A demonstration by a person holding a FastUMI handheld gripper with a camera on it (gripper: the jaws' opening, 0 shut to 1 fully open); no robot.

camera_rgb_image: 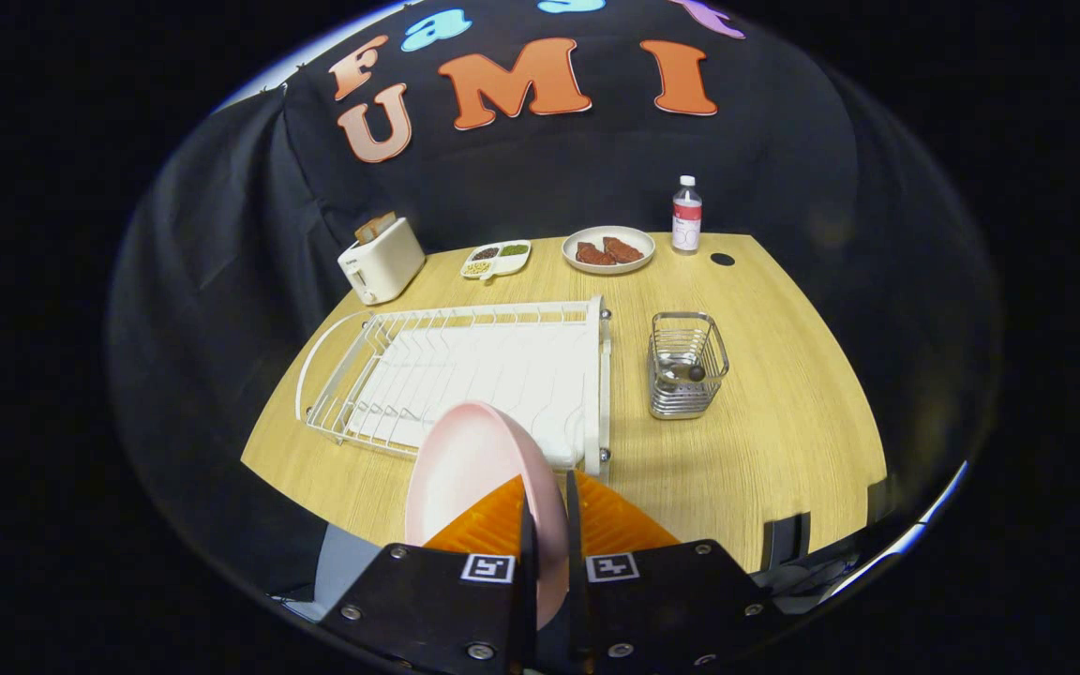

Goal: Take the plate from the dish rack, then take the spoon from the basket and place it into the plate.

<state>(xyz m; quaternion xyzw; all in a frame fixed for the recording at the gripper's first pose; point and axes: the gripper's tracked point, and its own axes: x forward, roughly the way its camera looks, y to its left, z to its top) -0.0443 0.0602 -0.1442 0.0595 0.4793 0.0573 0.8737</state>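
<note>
A pink plate [470, 469] stands on edge between my fingers, lifted above the near end of the white dish rack [465, 370]. My gripper [549, 497] is shut on the plate's rim, one finger on each face. Beyond the fingers and to the right, a wire basket [686, 366] stands on the wooden table with the spoon [687, 373] lying inside it; only the spoon's rounded end shows through the wires.
At the table's far side stand a cream toaster [381, 261], a divided dish of beans [496, 258], a plate with reddish food [608, 249] and a small bottle [686, 216]. A dark hole [722, 259] marks the tabletop beside the bottle. Bare wood [784, 441] lies around the basket.
</note>
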